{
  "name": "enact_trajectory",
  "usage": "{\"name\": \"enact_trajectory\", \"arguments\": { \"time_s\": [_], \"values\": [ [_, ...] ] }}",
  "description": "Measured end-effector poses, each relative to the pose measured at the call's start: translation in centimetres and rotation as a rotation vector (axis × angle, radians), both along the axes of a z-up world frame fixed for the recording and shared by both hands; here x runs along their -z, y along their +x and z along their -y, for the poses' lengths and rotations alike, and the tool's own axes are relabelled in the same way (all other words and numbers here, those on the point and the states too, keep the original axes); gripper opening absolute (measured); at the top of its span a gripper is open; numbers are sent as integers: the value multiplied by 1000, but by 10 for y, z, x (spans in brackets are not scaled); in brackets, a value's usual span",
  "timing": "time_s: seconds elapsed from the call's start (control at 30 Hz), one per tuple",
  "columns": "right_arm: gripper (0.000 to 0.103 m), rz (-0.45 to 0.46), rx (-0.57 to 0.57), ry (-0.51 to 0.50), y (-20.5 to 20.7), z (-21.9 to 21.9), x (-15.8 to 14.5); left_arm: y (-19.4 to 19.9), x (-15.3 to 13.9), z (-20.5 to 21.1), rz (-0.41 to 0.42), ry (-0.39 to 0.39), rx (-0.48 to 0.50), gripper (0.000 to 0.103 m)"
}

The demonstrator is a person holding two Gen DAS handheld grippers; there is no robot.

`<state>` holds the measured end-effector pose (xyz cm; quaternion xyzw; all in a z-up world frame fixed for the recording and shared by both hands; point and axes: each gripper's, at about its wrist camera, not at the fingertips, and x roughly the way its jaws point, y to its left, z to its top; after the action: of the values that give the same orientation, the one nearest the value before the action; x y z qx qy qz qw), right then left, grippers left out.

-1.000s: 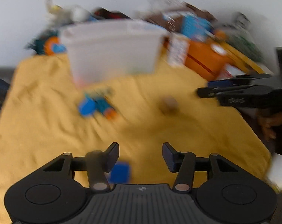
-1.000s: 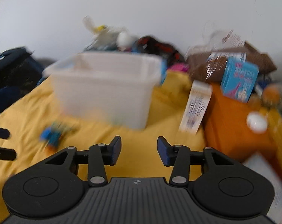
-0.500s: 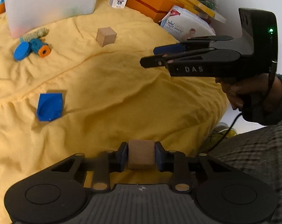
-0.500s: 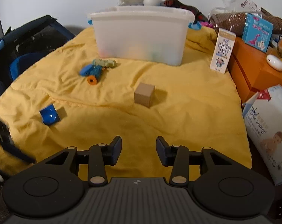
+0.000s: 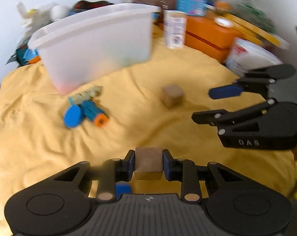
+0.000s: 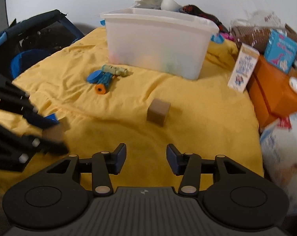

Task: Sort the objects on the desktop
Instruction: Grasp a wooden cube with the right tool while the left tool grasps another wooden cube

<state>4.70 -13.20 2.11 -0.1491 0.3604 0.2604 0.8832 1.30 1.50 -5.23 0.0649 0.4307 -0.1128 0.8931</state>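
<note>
My left gripper [image 5: 148, 164] is shut on a small wooden cube [image 5: 148, 165], held just above the yellow cloth [image 5: 40, 137]; the right wrist view shows it at the left edge with the cube [image 6: 54, 132]. A second wooden cube [image 6: 158, 112] lies on the cloth ahead of my right gripper [image 6: 146, 157], whose jaws are opening with nothing between them. Blue and orange toy pieces [image 6: 103, 78] lie in front of the translucent white bin [image 6: 158, 43]. A small blue piece [image 5: 122, 189] shows under the left gripper.
A milk carton [image 6: 243, 67] stands right of the bin, beside an orange box [image 6: 274, 90] stacked with packages. A white tissue pack [image 6: 282, 141] lies at the cloth's right edge. A dark blue bag [image 6: 30, 43] sits off the left side.
The left gripper closed on a wooden cube and then swung to face the bin. The right gripper came closer to the other cube and its jaws widened.
</note>
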Motion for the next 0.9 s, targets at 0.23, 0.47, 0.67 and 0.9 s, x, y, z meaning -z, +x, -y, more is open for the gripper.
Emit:
{"name": "enact_trajectory", "arguments": {
  "time_s": [0.23,0.47,0.67,0.9],
  "values": [
    [63,7,49,26,54,-16,2,23,17,5,9,51,-49,33],
    [35,-103,83,20,84,-31,25,23,21,5,-5,39,-57,34],
    [32,-103,57,30,58,-17,17,16,26,-1,16,6,-52,35],
    [33,-124,53,27,24,-3,17,12,26,-9,11,-65,-83,32]
  ]
}}
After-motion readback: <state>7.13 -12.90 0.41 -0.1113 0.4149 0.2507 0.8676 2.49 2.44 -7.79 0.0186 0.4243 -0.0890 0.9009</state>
